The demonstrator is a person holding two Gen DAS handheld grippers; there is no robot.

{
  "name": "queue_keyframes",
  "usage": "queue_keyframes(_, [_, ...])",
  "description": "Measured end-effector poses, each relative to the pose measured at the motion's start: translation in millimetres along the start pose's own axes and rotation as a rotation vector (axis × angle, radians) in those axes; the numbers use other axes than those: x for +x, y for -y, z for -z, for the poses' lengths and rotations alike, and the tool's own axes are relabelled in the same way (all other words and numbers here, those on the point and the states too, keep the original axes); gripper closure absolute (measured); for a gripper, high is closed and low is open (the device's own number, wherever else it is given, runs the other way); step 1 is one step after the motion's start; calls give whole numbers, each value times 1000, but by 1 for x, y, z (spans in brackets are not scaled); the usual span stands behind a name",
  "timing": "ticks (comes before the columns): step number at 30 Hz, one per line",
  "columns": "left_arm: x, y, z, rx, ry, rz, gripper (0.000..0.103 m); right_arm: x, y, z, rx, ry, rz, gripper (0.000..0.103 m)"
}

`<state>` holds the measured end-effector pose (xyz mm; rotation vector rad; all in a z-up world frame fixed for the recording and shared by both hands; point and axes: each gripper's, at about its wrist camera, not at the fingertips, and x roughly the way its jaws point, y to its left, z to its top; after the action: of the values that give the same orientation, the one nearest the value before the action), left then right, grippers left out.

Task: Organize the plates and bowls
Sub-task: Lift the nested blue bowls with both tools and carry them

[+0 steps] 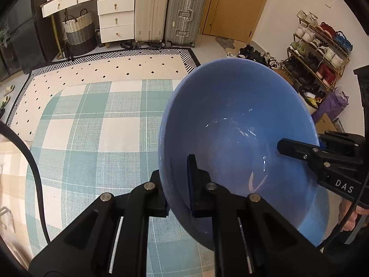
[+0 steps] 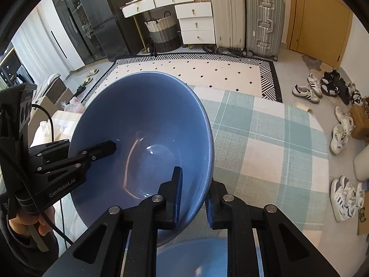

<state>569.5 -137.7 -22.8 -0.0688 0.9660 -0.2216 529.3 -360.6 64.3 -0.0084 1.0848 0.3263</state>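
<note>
A large blue bowl [image 1: 235, 124] is held in the air over the green-and-white checked tablecloth [image 1: 92, 138], tilted. My left gripper [image 1: 178, 184] is shut on its left rim, one finger inside and one outside. My right gripper [image 1: 299, 149] pinches the opposite rim. In the right wrist view the same bowl [image 2: 143, 120] fills the middle, my right gripper [image 2: 193, 196] is shut on its right rim, and the left gripper [image 2: 101, 150] grips the far rim. A second blue dish [image 2: 191, 258] lies below, mostly hidden.
A black-and-white patterned rug [image 2: 207, 69] lies beyond the cloth. Two suitcases [image 1: 170, 9], white drawers [image 1: 115, 16] and a woven basket [image 1: 78, 30] stand at the back. A shoe rack [image 1: 318, 50] and loose shoes [image 2: 341, 124] are to the right.
</note>
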Motion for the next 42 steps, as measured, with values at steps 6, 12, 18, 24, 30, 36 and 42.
queue_keyframes(6, [-32, 17, 5, 10, 22, 8, 95, -31, -6, 9, 9, 28, 7, 85])
queue_keyframes(12, [-57, 34, 17, 26, 33, 22, 95, -56, -9, 25, 17, 46, 16, 85])
queue_keyframes(18, [-75, 56, 29, 46, 31, 36, 95, -78, -9, 43, 34, 60, 37, 85])
queue_keyframes(24, [-88, 76, 39, 51, 27, 60, 95, -98, -6, 64, 50, 68, 55, 85])
queue_keyframes(30, [-95, 97, 52, 81, 18, 64, 95, -109, -1, 81, 70, 67, 67, 85])
queue_keyframes(36, [-100, 123, 65, 114, 7, 66, 95, -118, 10, 99, 95, 67, 76, 85])
queue_keyframes(42, [-99, 146, 74, 144, -7, 67, 95, -123, 19, 115, 123, 61, 88, 85])
